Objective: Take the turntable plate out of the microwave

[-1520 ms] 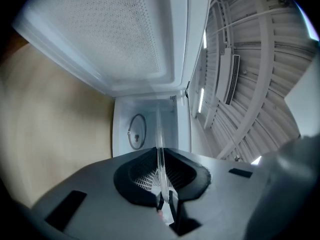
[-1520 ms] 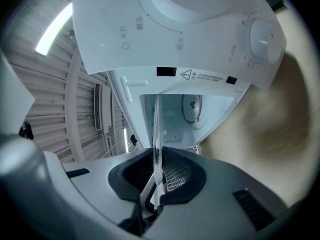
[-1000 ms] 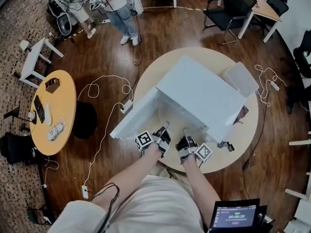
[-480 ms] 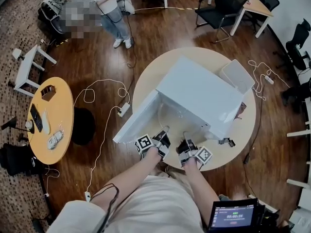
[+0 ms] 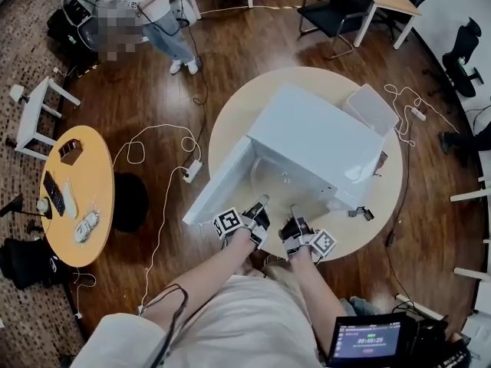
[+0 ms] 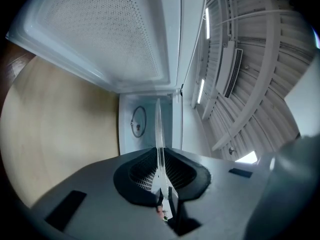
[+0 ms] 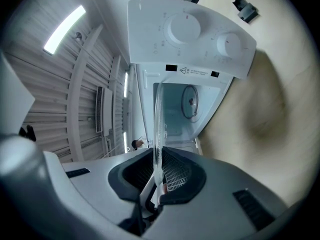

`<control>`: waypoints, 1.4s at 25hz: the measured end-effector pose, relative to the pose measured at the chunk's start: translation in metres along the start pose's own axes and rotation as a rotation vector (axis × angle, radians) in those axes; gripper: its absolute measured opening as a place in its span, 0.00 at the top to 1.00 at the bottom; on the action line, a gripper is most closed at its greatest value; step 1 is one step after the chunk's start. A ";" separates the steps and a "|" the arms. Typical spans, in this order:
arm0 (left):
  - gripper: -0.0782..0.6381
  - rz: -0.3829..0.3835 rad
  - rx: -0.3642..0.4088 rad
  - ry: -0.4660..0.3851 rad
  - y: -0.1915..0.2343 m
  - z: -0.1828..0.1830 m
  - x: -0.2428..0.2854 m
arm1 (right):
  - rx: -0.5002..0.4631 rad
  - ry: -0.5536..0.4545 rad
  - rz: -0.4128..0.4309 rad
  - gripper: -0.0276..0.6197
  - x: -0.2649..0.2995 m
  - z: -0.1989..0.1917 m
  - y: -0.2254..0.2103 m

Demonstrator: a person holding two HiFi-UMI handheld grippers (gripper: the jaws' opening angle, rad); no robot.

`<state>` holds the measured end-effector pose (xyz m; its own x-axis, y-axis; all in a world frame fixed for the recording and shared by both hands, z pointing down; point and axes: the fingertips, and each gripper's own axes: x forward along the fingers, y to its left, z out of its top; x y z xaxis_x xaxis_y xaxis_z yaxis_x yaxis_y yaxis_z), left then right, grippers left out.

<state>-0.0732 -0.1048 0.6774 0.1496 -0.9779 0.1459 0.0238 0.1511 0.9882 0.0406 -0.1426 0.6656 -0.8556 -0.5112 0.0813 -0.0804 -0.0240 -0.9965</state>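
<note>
We see little change from a second ago. The left gripper point(image 5: 261, 203) and right gripper point(image 5: 292, 209) keep their places at the open front of the microwave point(image 5: 314, 140), each pinching the near rim of the glass turntable plate point(image 7: 157, 124). The plate sits level, partly out of the cavity point(image 7: 172, 116). We note a ring point(image 7: 190, 101) on the cavity floor.
</note>
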 end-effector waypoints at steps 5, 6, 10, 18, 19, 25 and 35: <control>0.85 -0.003 0.005 0.028 -0.001 -0.001 -0.005 | -0.007 -0.021 -0.002 0.90 -0.006 -0.006 -0.001; 0.85 -0.005 0.005 0.034 -0.001 -0.002 -0.005 | -0.011 -0.026 -0.002 0.90 -0.007 -0.006 -0.001; 0.85 -0.013 0.001 0.054 -0.001 -0.005 -0.010 | -0.019 -0.047 -0.003 0.90 -0.013 -0.011 0.000; 0.85 -0.035 0.001 0.088 0.000 -0.010 -0.031 | -0.028 -0.075 0.003 0.90 -0.028 -0.032 -0.003; 0.85 -0.036 0.001 0.093 0.001 -0.010 -0.034 | -0.022 -0.079 0.007 0.90 -0.030 -0.035 -0.001; 0.85 -0.051 -0.002 0.118 0.002 -0.014 -0.048 | -0.048 -0.105 0.023 0.90 -0.042 -0.047 -0.003; 0.85 -0.082 -0.003 0.159 -0.009 -0.015 -0.069 | -0.042 -0.151 0.043 0.90 -0.053 -0.069 0.012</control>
<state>-0.0685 -0.0369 0.6578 0.3011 -0.9520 0.0558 0.0448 0.0726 0.9964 0.0498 -0.0567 0.6508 -0.7721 -0.6347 0.0316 -0.0692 0.0346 -0.9970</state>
